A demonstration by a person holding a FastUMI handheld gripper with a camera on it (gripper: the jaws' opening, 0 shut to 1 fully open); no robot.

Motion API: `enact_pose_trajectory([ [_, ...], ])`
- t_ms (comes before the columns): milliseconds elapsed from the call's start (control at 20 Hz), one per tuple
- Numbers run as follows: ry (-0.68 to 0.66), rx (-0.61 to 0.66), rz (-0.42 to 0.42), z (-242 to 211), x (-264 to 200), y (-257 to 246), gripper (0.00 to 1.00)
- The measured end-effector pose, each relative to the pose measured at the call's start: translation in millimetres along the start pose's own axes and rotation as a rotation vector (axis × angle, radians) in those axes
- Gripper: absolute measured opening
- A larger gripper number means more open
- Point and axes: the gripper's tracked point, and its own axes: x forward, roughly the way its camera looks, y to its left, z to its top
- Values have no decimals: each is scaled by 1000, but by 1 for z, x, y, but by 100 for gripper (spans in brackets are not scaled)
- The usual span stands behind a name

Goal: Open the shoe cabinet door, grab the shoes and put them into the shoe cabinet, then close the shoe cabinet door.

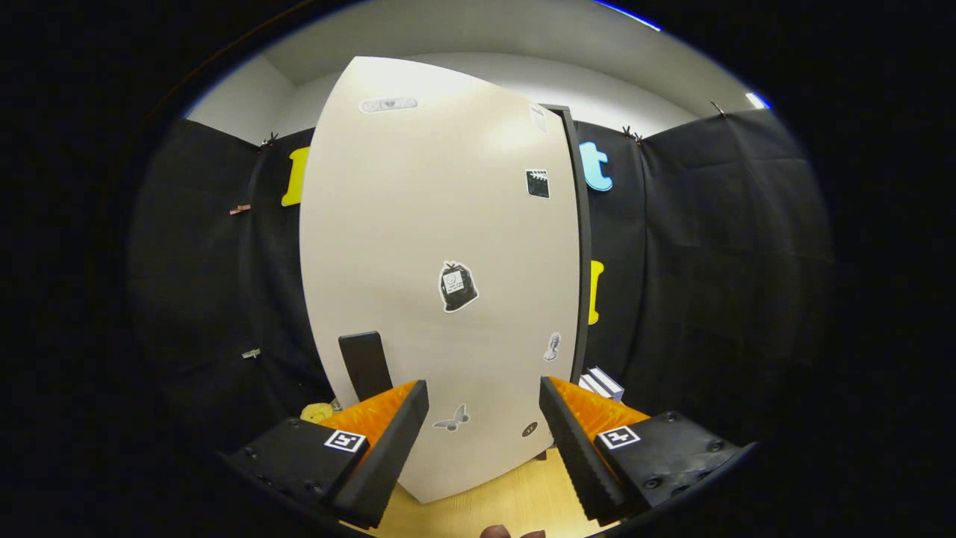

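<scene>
The shoe cabinet door (pixel 441 246) is a tall cream panel with several small stickers, standing just ahead of me. Its dark handle (pixel 364 365) juts out low on the left, right behind my left finger. A dark cabinet edge (pixel 581 246) runs along the door's right side. My gripper (pixel 484 407) is open, with a wide gap between the fingers and nothing held. A white shoe (pixel 602 382) lies on the floor past the right finger, beside the cabinet's lower right corner.
A small yellow toy (pixel 317 412) lies on the floor left of the door, behind the left finger. Light wooden flooring (pixel 515 501) stretches below the door. Black cloth walls surround the cabinet on both sides.
</scene>
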Motion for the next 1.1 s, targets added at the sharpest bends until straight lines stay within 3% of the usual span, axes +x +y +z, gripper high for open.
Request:
enact_pose_trajectory([
  [1100, -25, 8, 17, 4, -12, 13, 96],
])
